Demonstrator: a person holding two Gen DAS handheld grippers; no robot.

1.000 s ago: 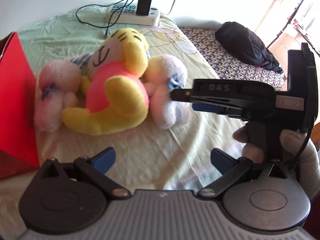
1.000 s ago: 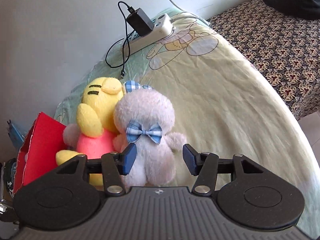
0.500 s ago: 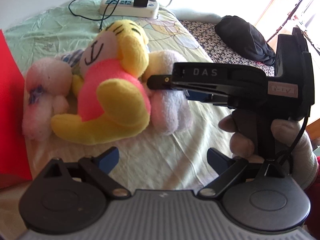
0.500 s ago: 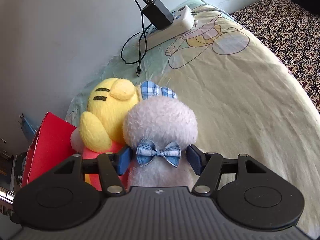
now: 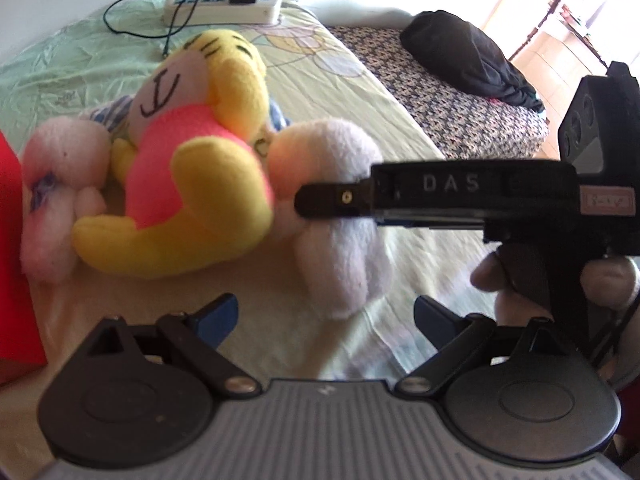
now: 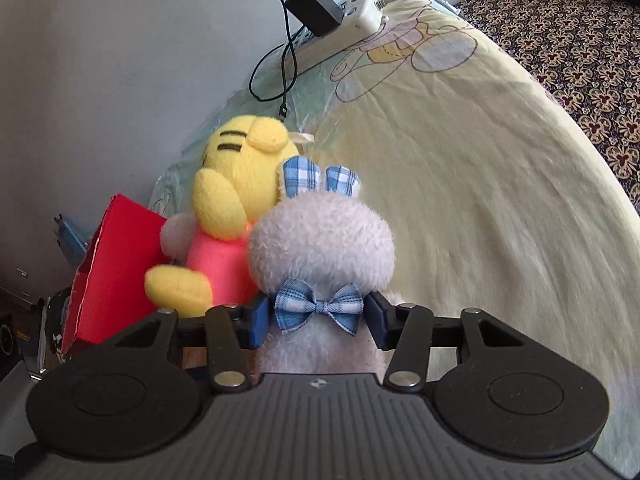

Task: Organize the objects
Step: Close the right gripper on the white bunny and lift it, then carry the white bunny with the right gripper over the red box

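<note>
Fluffy grey plush rabbit (image 6: 320, 236), gingham ears

A: What are the tools made of?

B: The left gripper (image 5: 326, 314) has a ribbed grey housing, two round black discs, and black link arms on silver screws; its fingertips (image 5: 218, 312) are blue.

A: And the other?

B: The right gripper (image 6: 318, 320) is the same build, with darker ribbing and a small emblem at the centre. From the side its black body carries raised letters "DAS", a brass rivet, a pale label and a thin black cable.

A: The hand (image 5: 560, 280)?

B: Fingers around a black handle; clothing is too blurred to tell.
</note>
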